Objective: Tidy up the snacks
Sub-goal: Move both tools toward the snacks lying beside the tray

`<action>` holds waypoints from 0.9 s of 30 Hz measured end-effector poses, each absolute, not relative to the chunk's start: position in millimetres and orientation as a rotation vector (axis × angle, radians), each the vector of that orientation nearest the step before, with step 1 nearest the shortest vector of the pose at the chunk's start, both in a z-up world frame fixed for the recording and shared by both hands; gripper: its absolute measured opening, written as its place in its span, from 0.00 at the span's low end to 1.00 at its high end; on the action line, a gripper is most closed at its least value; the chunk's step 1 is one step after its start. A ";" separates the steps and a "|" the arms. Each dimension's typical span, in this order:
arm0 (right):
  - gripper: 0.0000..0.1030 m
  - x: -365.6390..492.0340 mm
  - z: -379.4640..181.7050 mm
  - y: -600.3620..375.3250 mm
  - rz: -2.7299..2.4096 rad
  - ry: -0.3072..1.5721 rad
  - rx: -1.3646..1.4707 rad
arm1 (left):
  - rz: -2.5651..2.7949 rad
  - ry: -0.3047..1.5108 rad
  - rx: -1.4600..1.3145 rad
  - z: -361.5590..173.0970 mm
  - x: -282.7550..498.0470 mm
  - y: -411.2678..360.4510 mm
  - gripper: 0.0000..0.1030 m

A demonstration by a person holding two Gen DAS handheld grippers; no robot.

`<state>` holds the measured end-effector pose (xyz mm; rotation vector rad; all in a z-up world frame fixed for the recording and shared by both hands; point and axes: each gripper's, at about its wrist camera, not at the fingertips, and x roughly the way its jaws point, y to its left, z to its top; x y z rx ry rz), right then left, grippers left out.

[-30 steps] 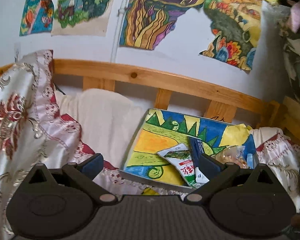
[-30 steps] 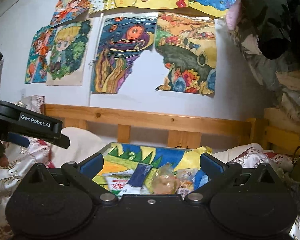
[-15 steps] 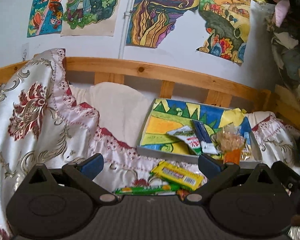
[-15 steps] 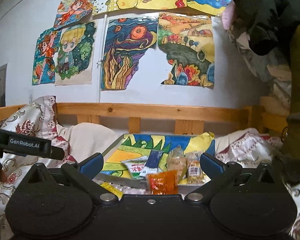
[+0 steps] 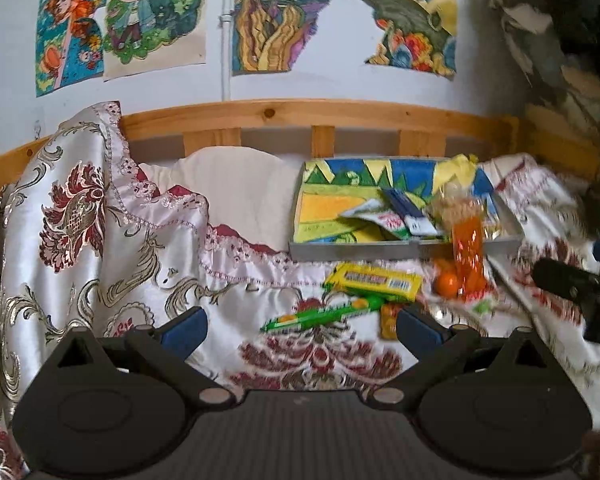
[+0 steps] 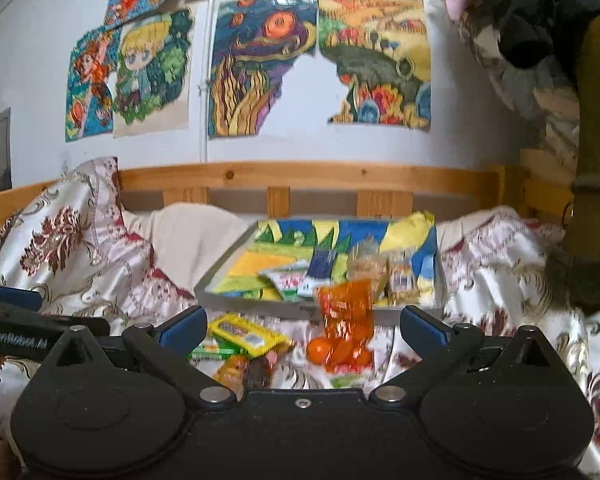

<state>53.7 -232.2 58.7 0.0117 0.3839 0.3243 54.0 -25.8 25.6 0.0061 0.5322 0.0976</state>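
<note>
A grey tray [image 5: 396, 247] [image 6: 220, 294] lined with a painted sheet sits on the bedspread and holds several snack packets. An orange packet [image 5: 467, 252] [image 6: 346, 320] leans against the tray's front edge. In front of the tray lie a yellow packet [image 5: 374, 281] [image 6: 246, 334], a green stick pack [image 5: 324, 314] and an orange ball [image 5: 446, 283] [image 6: 318, 349]. My left gripper [image 5: 300, 326] is open above the bedspread, just short of the green pack, holding nothing. My right gripper [image 6: 302, 328] is open too, with the loose snacks showing between its fingers.
A satin floral bedspread [image 5: 80, 240] is heaped at the left. A white pillow [image 5: 236, 192] leans on the wooden bed rail [image 5: 300, 114]. Paintings hang on the wall [image 6: 260, 76]. Clothes [image 6: 540, 20] hang at the upper right. The other gripper [image 5: 576, 284] shows at the right edge.
Both grippers have pulled back from the tray and tilted down, so the loose snacks on the bedspread in front of it have come into view. Both stayed open.
</note>
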 end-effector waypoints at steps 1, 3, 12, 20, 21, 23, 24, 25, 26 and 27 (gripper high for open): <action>0.99 54.6 56.6 -231.3 0.321 0.404 0.014 | 0.097 0.538 0.016 23.8 52.3 -26.1 0.99; 0.99 57.1 52.2 -229.7 0.320 0.442 0.018 | 0.095 0.546 0.026 21.5 50.9 -25.6 0.99; 0.99 63.3 38.2 -216.9 0.346 0.534 -0.019 | 0.112 0.572 -0.002 13.2 50.5 -16.6 0.99; 0.99 67.7 32.9 -211.8 0.355 0.562 -0.036 | 0.154 0.598 -0.049 6.7 52.9 -5.7 0.99; 0.99 67.9 32.8 -211.5 0.357 0.562 -0.038 | 0.161 0.599 -0.053 6.5 52.8 -4.5 0.99; 0.99 68.0 32.8 -211.2 0.358 0.562 -0.040 | 0.173 0.598 -0.058 6.8 52.8 -2.6 0.99; 0.99 68.0 32.9 -211.2 0.359 0.562 -0.040 | 0.179 0.597 -0.060 7.1 53.1 -1.9 0.99; 0.99 67.9 32.7 -211.1 0.359 0.563 -0.040 | 0.186 0.595 -0.061 7.4 53.1 -1.5 0.99; 0.99 67.9 32.7 -211.1 0.360 0.563 -0.041 | 0.191 0.594 -0.062 7.7 53.4 -1.5 0.99; 0.99 67.9 32.6 -211.1 0.360 0.563 -0.041 | 0.194 0.592 -0.063 7.9 53.3 -1.4 0.99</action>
